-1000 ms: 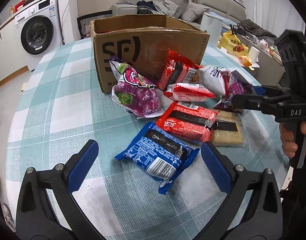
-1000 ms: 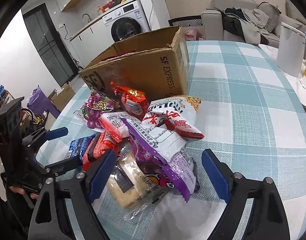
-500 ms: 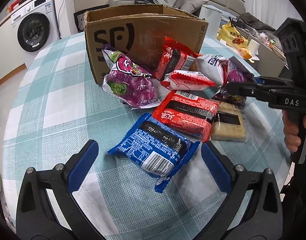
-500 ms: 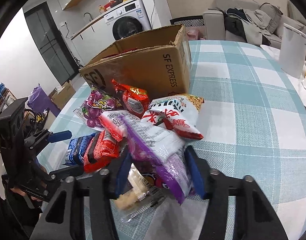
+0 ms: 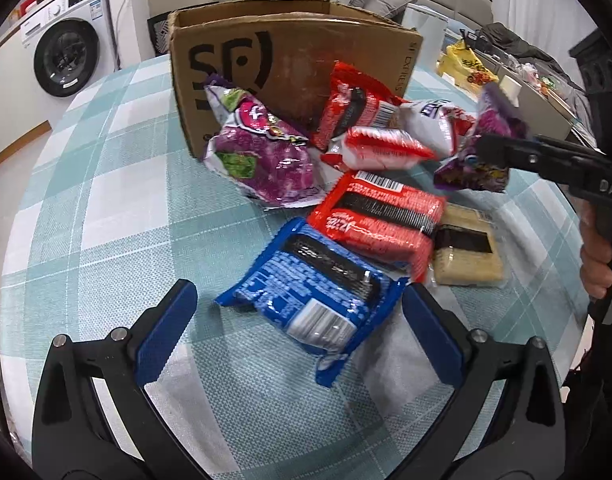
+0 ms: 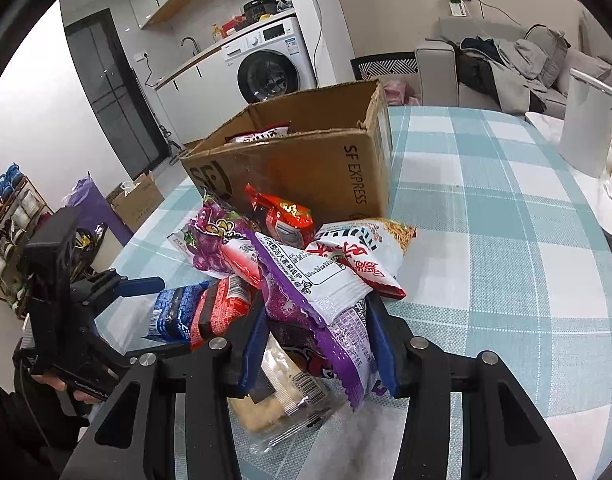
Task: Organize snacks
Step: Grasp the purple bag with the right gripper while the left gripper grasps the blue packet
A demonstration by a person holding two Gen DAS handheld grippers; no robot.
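Several snack packs lie in front of an open cardboard box on a checked table. My right gripper is shut on a purple snack bag and lifts it off the pile; the bag also shows in the left wrist view. My left gripper is open, its blue pads either side of a blue cookie pack. A red cookie pack and a beige cracker pack lie just beyond it. Another purple bag leans by the box.
The box holds at least one snack pack. Red and white packs lie against its front. A white appliance stands at the table's far right. A washing machine and sofa are behind.
My right gripper has closed on the purple snack bag and raised it off the pile. My left gripper has moved closer to the blue cookie pack, still open.
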